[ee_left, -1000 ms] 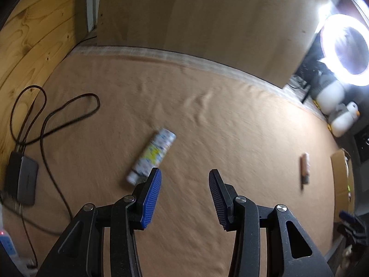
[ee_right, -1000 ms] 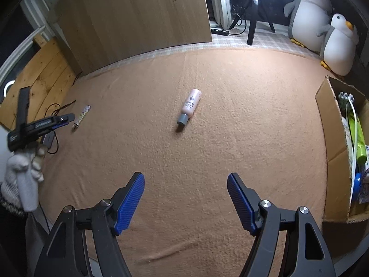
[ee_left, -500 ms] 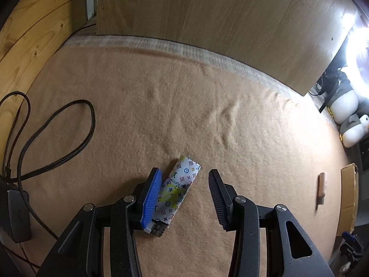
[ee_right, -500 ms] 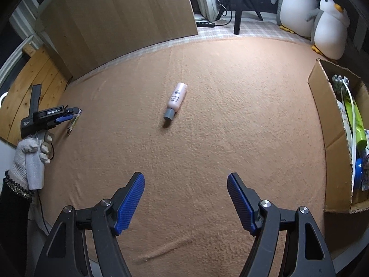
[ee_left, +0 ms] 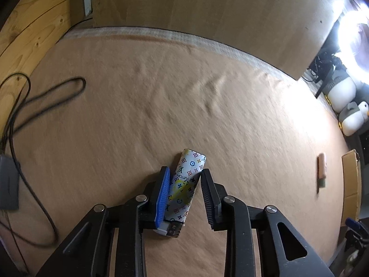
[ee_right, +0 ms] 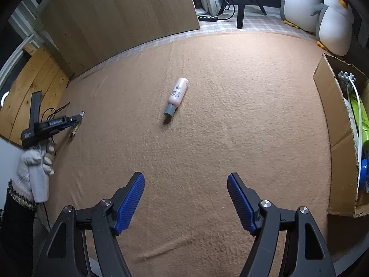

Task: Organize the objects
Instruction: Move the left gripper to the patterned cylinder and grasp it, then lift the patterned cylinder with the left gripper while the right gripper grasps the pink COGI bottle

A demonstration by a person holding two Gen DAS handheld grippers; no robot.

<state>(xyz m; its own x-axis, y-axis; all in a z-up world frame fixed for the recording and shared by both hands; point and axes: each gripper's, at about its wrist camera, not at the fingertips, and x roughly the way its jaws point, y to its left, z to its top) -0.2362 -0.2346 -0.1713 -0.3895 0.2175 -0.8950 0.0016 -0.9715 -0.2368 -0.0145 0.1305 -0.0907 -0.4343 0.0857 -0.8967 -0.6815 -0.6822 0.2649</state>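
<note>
A white patterned lighter [ee_left: 184,184] lies on the tan blanket [ee_left: 161,103], between the two fingers of my left gripper [ee_left: 184,175]. The jaws have narrowed around it and both pads touch its sides. In the right wrist view the lighter [ee_right: 76,127] shows small at the left, under the left gripper [ee_right: 73,120]. A pink bottle with a grey cap [ee_right: 176,95] lies mid-blanket, and shows far right in the left wrist view [ee_left: 321,169]. My right gripper [ee_right: 185,184] is open and empty, well short of the bottle.
A cardboard box [ee_right: 334,127] with several items inside stands at the right edge. Black cables [ee_left: 34,103] and a dark adapter [ee_left: 9,184] lie at the left. Wooden boards [ee_right: 115,11] stand behind. Two penguin plush toys [ee_right: 334,23] and a ring light [ee_left: 352,41] are at the back right.
My left gripper has moved forward over the lighter and closed its jaws around it. My right gripper has drifted slightly and stays open.
</note>
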